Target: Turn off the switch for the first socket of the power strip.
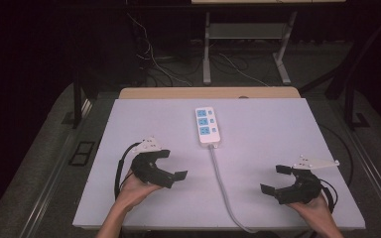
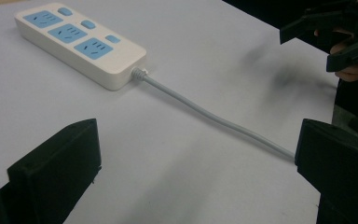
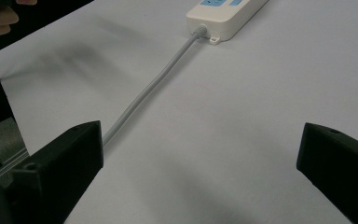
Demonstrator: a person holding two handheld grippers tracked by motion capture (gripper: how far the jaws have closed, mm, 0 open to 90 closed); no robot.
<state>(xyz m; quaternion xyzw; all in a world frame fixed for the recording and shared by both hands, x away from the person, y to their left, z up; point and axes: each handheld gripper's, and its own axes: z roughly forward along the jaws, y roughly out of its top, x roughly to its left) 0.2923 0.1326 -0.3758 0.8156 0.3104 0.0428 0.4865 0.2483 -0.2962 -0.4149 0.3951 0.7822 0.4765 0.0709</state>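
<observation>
A white power strip (image 1: 208,126) with blue sockets lies at the table's middle back; it also appears upper left (image 2: 80,43) and at the top (image 3: 226,14). Its grey cable (image 1: 222,186) runs toward the near edge, crossing both gripper views (image 2: 214,119) (image 3: 144,93). My left gripper (image 1: 174,164) rests low at the left, open and empty, jaws pointing right toward the cable. My right gripper (image 1: 275,179) sits at the right, open and empty, jaws pointing left. In the left gripper view the right gripper (image 2: 328,42) shows at top right.
The white tabletop (image 1: 278,129) has a wooden strip (image 1: 208,92) along its far edge. Beyond it stand a desk frame (image 1: 243,44) and loose floor cables (image 1: 149,59). Black floor brackets (image 1: 82,152) lie left of the table.
</observation>
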